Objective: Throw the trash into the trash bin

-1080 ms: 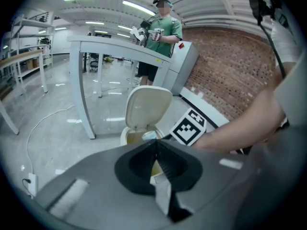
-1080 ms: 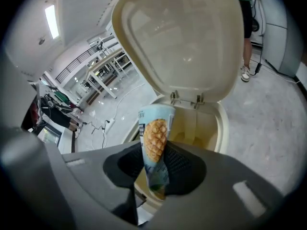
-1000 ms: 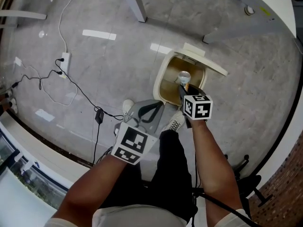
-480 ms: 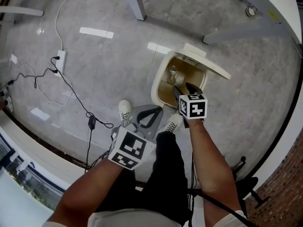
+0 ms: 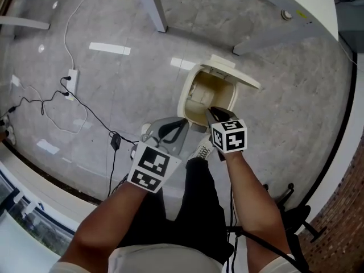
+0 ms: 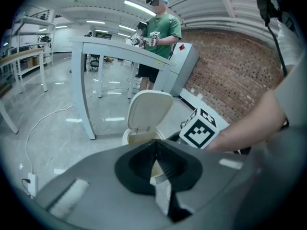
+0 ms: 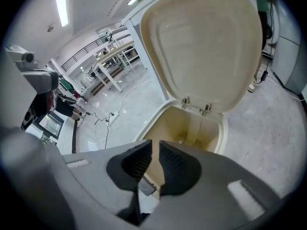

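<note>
The trash point(image 7: 181, 138) shows only as a small pale glint low inside the trash bin point(image 7: 194, 128), too small to tell what it is. In the head view the bin's point(image 5: 185, 95) inside is a dim yellowish hollow where no single piece can be picked out. The right gripper point(image 5: 209, 110) covers the bin's near rim there, and the person's arms and dark trousers hide the floor beneath them. In the left gripper view the gripper's own grey body blocks the lower half of the picture, so only the raised lid point(image 6: 148, 110) and a strip of the rim show. Only the right gripper view looks down into the bin, past the hinges of the lid point(image 7: 201, 47) standing upright behind it. Only the left gripper view shows a white surface point(image 6: 120, 49), a brick wall point(image 6: 230, 75) and another person in a green shirt point(image 6: 163, 30) standing beyond. The head view alone shows the power strip point(image 5: 71, 77) on the floor. Both arms reach forward and down. The right gripper point(image 7: 155, 145) hangs over the open bin, its jaws closing, a narrow gap left between them and nothing in it. The left gripper point(image 5: 183, 121) hangs just beside the bin, over a white shoe point(image 5: 149, 131); its point(image 6: 156, 145) jaws meet at the tips, empty.
</note>
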`<state>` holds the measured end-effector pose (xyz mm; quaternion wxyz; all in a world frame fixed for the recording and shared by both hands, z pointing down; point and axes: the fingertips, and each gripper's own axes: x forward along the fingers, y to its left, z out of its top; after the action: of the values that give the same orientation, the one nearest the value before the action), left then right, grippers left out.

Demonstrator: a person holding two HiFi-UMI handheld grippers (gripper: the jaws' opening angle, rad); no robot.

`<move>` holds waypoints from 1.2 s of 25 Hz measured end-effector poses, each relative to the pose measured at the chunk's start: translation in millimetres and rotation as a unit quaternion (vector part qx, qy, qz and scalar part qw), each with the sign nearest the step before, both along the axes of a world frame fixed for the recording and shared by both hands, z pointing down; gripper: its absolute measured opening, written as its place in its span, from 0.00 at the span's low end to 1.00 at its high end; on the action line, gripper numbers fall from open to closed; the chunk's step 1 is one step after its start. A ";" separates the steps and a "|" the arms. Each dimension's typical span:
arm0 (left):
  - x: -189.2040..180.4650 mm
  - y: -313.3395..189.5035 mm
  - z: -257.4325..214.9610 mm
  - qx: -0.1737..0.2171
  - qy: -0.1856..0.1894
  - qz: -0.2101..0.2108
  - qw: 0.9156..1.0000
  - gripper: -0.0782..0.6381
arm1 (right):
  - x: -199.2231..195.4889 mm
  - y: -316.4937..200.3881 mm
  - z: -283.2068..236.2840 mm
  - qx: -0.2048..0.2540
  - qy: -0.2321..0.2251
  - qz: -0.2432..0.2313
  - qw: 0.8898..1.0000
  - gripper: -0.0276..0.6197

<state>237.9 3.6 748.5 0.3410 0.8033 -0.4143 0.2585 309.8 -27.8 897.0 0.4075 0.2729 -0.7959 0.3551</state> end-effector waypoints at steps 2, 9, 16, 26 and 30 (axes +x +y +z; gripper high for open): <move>-3.2 -2.1 -10.9 0.001 0.008 -0.005 1.000 0.12 | -5.8 6.0 -18.9 -0.004 -0.016 -0.004 1.000 0.05; -16.6 -1.2 -73.8 0.029 0.016 0.004 0.999 0.12 | -18.4 21.8 -115.1 0.029 -0.043 -0.040 0.998 0.05; -55.3 12.6 -166.9 0.093 0.020 -0.012 0.995 0.12 | -28.5 30.7 -260.5 0.097 -0.110 -0.043 0.988 0.05; -42.9 6.0 -309.2 0.209 0.097 0.062 0.971 0.12 | -33.8 42.9 -439.2 0.188 -0.213 0.061 0.957 0.05; -41.5 12.4 -346.5 0.234 0.123 0.086 0.961 0.12 | -35.3 53.7 -489.9 0.242 -0.242 0.109 0.933 0.05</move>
<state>196.4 16.0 402.0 0.1685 0.9190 -0.3470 0.0819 274.5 25.9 407.1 0.0827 0.3537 -0.8977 0.2494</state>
